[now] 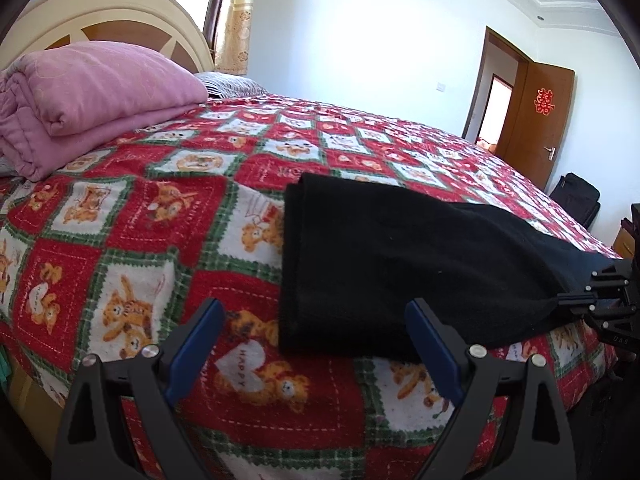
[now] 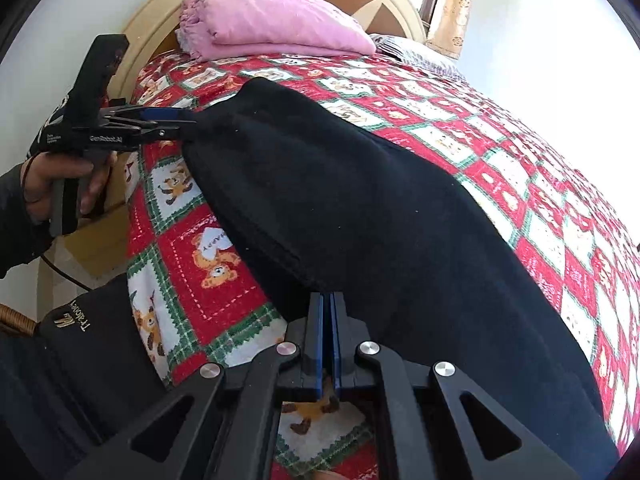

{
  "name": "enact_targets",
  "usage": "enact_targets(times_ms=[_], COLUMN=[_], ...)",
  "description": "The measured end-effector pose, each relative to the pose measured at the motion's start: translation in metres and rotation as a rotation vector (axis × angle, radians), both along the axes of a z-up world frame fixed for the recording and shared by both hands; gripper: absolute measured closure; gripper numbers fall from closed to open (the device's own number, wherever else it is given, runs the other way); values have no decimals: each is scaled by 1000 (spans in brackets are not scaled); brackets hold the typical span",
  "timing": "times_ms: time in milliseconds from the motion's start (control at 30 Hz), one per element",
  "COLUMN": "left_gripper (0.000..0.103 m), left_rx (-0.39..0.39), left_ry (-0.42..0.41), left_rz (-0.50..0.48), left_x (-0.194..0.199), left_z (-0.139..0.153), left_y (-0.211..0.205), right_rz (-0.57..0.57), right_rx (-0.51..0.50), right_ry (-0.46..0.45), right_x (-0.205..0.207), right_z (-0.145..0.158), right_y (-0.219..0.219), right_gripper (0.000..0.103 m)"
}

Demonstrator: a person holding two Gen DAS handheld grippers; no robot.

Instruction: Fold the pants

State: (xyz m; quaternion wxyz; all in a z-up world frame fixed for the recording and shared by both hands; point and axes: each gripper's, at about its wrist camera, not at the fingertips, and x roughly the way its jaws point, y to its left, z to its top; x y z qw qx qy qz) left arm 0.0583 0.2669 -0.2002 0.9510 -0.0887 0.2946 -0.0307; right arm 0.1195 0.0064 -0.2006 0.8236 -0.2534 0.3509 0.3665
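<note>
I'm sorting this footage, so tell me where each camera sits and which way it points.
Left wrist: on the left gripper, at the side of the bed, facing across it toward the door; its open fingers show, and the right gripper at far right.
Right wrist: on the right gripper, facing along the pants toward the headboard; its shut fingers, the left gripper and left hand show.
Shared: pants, bed, pink blanket.

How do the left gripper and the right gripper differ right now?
The left gripper has its jaws spread wide, holding nothing; the right gripper has its jaws pressed shut on the edge of the black pants. The left gripper sits at the pants' end nearer the pink folded quilt; the right gripper pinches the end farther from it. Both have black frames and blue pads.
</note>
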Motion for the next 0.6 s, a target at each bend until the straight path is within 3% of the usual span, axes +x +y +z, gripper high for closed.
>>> enact_targets(times_ms=[300, 467, 600], left_gripper=[4, 4, 2], left_rx=[48, 139, 149], left_ry=[34, -64, -85], left_rz=[38, 46, -6], left_x=[5, -2, 2], left_z=[-6, 27, 44], left_y=[-3, -21, -38], right_rz=[-26, -50, -57], right_rx=[14, 77, 111], right_ry=[22, 38, 78], right_x=[1, 2, 3], right_z=[-9, -6, 10], right_y=[0, -7, -16], right_gripper=[100, 98, 90])
